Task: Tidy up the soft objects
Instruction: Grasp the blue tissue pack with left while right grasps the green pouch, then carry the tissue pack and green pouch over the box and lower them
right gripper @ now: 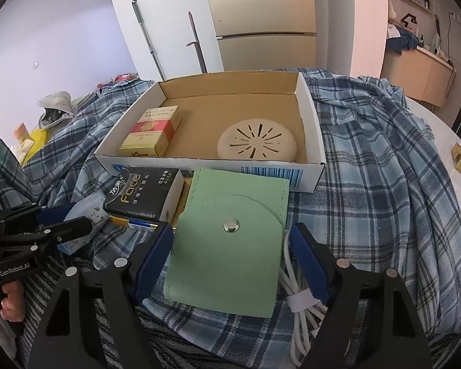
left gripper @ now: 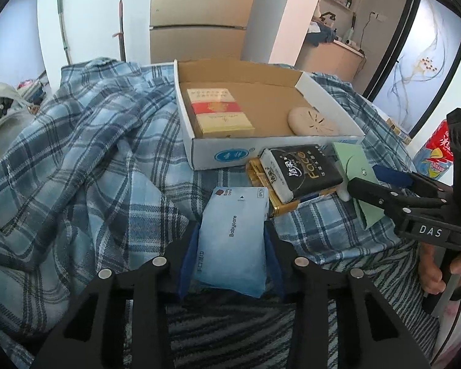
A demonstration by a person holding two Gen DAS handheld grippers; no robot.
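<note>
We have the left gripper (left gripper: 230, 252) clenched on the pale blue wipes pack (left gripper: 233, 240), which lies on the plaid cloth (left gripper: 76, 153) near the camera, just short of the cardboard box (left gripper: 276, 149). The right gripper (right gripper: 230, 261) straddles the green pouch (right gripper: 230, 246) in front of the box; its jaws stand beside the pouch edges, not visibly pressing, so we judge it released. A black tissue pack (right gripper: 144, 193) lies between the two, and a white cable (right gripper: 301, 307) lies right of the pouch. The box holds a red and yellow carton (right gripper: 152, 132) at left and a round beige disc (right gripper: 256, 144) at right. We judge three soft items not yet stowed. Legible writing: "Babycare" and "8PCS" on the wipes, "Face" on the tissues.
</note>
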